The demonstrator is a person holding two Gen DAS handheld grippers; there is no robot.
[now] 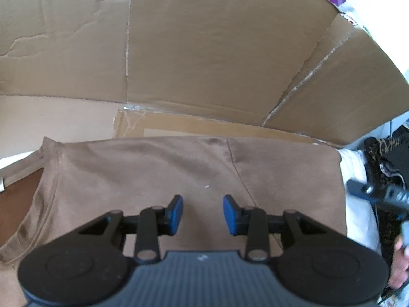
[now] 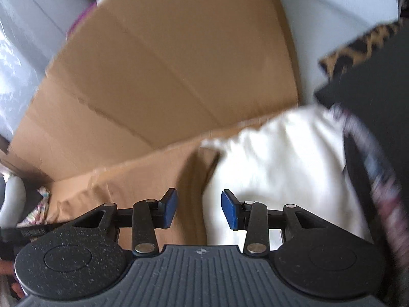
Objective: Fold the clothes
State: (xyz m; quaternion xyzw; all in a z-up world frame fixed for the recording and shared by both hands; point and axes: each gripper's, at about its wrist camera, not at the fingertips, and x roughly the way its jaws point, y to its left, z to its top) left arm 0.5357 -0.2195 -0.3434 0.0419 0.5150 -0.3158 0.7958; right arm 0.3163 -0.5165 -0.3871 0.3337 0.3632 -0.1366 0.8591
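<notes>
Brown fabric is filling the lower middle of the left wrist view: a tan garment (image 1: 158, 176) is lying flat and smoothed on sheets of flattened cardboard (image 1: 204, 51), with a seam running down its right half and a hemmed edge curving along its left side. Its far edge is sitting straight, parallel to the crease where the cardboard is bending upward behind it. The left claw (image 1: 203, 211) is hovering just over the near part of the garment, its blue pads (image 1: 176, 209) standing apart with nothing between them.

At the garment's right edge, a white cloth (image 1: 358, 179) is showing beside it, and the right claw (image 2: 199, 208) is appearing there as a dark blurred shape. In the right wrist view that claw is also spread wide and gripping nothing, hanging over the border where the tan garment (image 2: 194, 184) is meeting the white cloth (image 2: 281, 166). Black and leopard-print items (image 2: 370, 64) are lying past the white cloth, blurred.
</notes>
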